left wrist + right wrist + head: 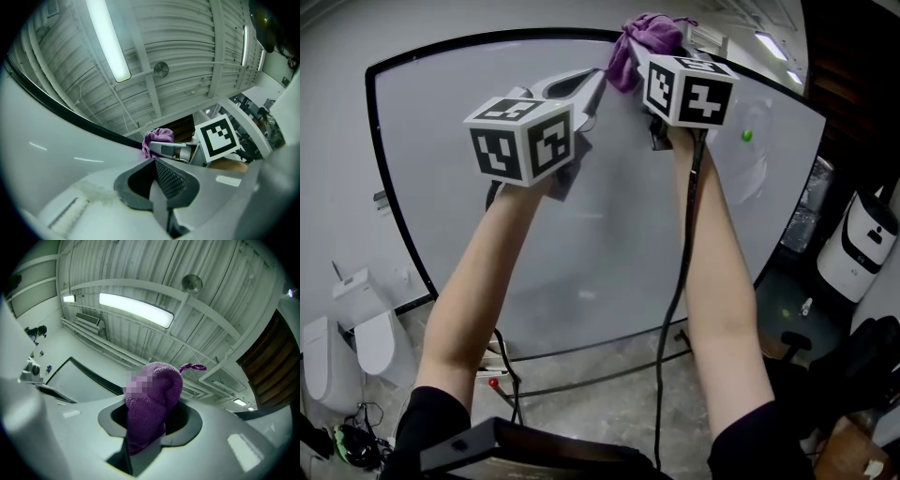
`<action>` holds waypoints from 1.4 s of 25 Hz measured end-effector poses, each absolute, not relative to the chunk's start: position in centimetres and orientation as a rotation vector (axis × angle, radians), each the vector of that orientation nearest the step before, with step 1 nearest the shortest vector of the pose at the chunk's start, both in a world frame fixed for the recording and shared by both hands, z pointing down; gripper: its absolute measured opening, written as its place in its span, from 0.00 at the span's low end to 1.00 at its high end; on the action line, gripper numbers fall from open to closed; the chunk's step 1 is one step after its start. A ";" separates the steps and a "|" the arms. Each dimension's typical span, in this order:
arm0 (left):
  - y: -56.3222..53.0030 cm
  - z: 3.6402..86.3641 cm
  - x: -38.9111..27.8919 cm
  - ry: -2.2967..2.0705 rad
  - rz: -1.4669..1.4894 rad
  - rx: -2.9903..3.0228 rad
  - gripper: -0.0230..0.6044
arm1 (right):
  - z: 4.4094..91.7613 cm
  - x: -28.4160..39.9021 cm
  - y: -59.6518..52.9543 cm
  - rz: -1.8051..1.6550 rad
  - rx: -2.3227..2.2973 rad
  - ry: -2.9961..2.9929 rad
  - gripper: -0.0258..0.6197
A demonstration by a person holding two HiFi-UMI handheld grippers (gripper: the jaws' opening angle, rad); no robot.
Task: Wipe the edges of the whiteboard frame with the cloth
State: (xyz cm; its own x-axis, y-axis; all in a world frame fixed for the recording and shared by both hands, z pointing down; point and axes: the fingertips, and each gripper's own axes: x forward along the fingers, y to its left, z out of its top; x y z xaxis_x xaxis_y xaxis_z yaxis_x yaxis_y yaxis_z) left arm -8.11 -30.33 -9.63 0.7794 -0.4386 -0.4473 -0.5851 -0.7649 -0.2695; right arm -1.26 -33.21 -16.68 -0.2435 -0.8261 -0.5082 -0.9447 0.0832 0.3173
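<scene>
Purple cloth point(154, 390) was the main thing in the right gripper view: the right gripper point(151, 423) had its jaws clamped onto it, with most of the bunch bulging out past the tips and a thin little loop poking off the top. You couldn't get that from the head view, where the cloth was just a purple wad above the marker cube, sitting right on the top edge of the black frame point(487, 39) of the whiteboard point(581, 244). What the head view did give was the whole setup: both bare arms reaching up, a black cable point(675, 291) running down along the right forearm, a green dot point(746, 135) on the board off to the right of the right gripper, and a white machine point(861, 246) on the floor beyond the board's right side. The left gripper view filled in the rest. The left gripper point(154, 161) had its jaws pressed together with nothing between them, close to the board near the top frame, though I couldn't tell if it was touching. Past its tips the cloth rested against the frame, with the right gripper's jaws and cube just behind it. So the cloth sat just beyond the left jaws, not in them. Both gripper views also caught the ribbed ceiling and a long light point(108, 40).
</scene>
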 end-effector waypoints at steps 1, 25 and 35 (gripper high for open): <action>-30.4 -9.6 -7.7 0.770 0.507 -2.575 0.04 | -16.7 -0.9 -33.3 0.890 -1.800 2.157 0.27; -31.4 -11.6 5.1 0.782 0.538 -2.548 0.04 | -18.2 11.8 -33.8 0.940 -1.783 2.183 0.27; -32.1 -11.7 11.5 0.813 0.526 -2.545 0.04 | -18.9 18.7 -33.6 0.942 -1.795 2.163 0.27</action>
State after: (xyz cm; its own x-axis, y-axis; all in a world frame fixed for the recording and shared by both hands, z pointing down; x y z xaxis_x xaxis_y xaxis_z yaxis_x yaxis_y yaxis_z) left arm 11.54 -32.08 -11.71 0.7580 -0.4553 -0.4671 -0.6124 -0.7432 -0.2693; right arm 18.68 -33.56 -18.92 -0.2569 -0.8209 -0.5100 -0.9326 0.0722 0.3537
